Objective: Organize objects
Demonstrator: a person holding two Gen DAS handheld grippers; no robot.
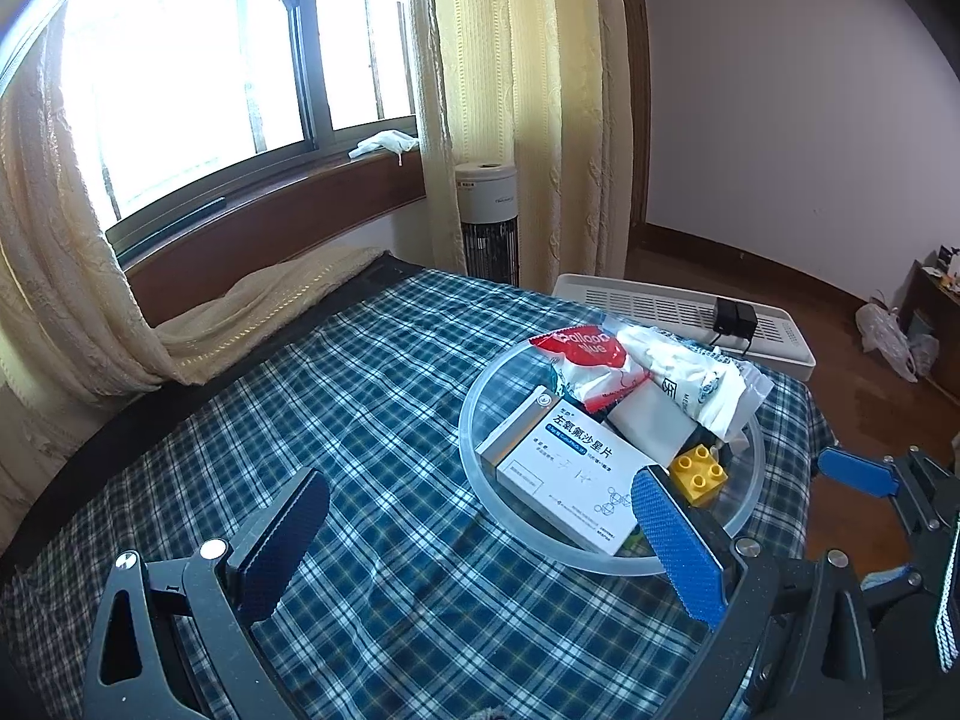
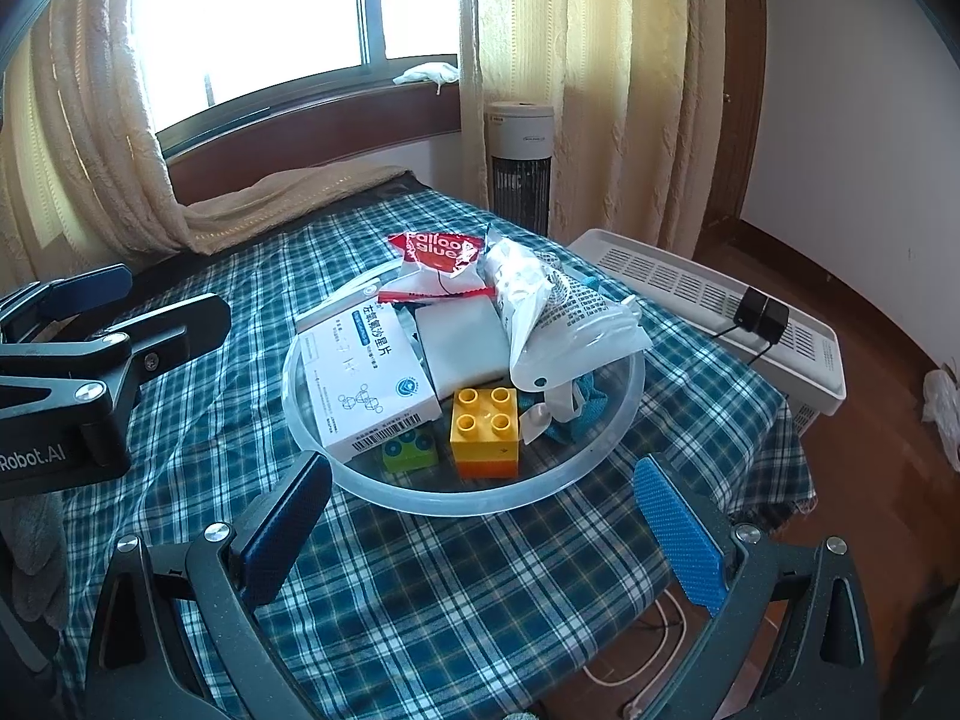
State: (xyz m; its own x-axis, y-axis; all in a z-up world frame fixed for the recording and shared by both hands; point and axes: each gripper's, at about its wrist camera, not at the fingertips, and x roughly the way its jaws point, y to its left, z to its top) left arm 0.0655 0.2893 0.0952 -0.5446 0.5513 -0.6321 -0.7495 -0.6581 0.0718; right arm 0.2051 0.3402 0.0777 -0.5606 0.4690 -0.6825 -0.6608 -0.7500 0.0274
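Observation:
A clear round plastic tray [image 2: 336,468] [image 1: 474,468] on the plaid tablecloth holds a white medicine box [image 2: 366,384] [image 1: 570,480], a yellow toy brick [image 2: 485,420] [image 1: 699,471], a green block [image 2: 408,450], a red-and-white snack packet [image 2: 438,270] [image 1: 591,360], a white pad [image 2: 462,348] and a clear bag of white items [image 2: 558,318] [image 1: 696,378]. My left gripper [image 1: 480,531] is open and empty, just left of the tray's near side. My right gripper [image 2: 486,516] is open and empty, in front of the tray's near rim. The left gripper also shows in the right wrist view [image 2: 90,324].
The plaid-covered table [image 1: 300,420] ends close behind the tray on the right. A white slatted heater [image 2: 720,312] with a black adapter [image 2: 759,318] stands beyond that edge. A tower fan [image 2: 519,162], curtains and a window sill lie at the back.

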